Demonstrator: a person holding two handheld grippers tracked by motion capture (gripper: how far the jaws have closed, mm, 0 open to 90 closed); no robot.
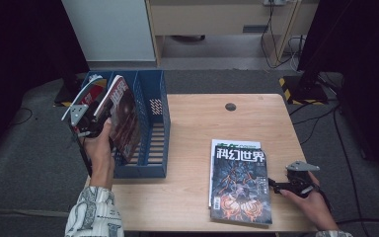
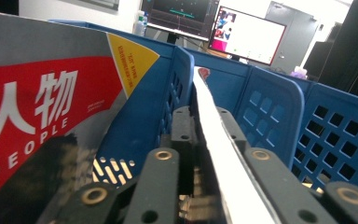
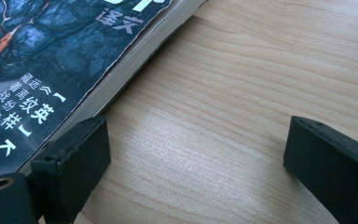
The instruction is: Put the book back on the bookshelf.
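A blue file rack [image 1: 153,170] with several upright compartments stands at the table's left edge. My left gripper [image 1: 104,116] reaches in from the left and is shut on the top edge of a dark red magazine [image 1: 126,118], which leans in a compartment. In the left gripper view the jaws [image 2: 200,116] clamp that magazine's white edge [image 2: 216,135] between blue dividers [image 2: 270,107]. A red "People" magazine [image 2: 32,116] stands in the compartment beside it. A stack of magazines [image 1: 239,185] lies flat at front right. My right gripper [image 1: 272,185] rests open beside the stack [image 3: 51,46], one pad [image 3: 74,158] against its edge.
The wooden table [image 1: 197,123] has a round cable hole [image 1: 230,106] near its far edge. A black stand base with yellow-black tape [image 1: 301,86] sits on the floor beyond the right corner. Monitors [image 2: 247,35] glow behind the rack.
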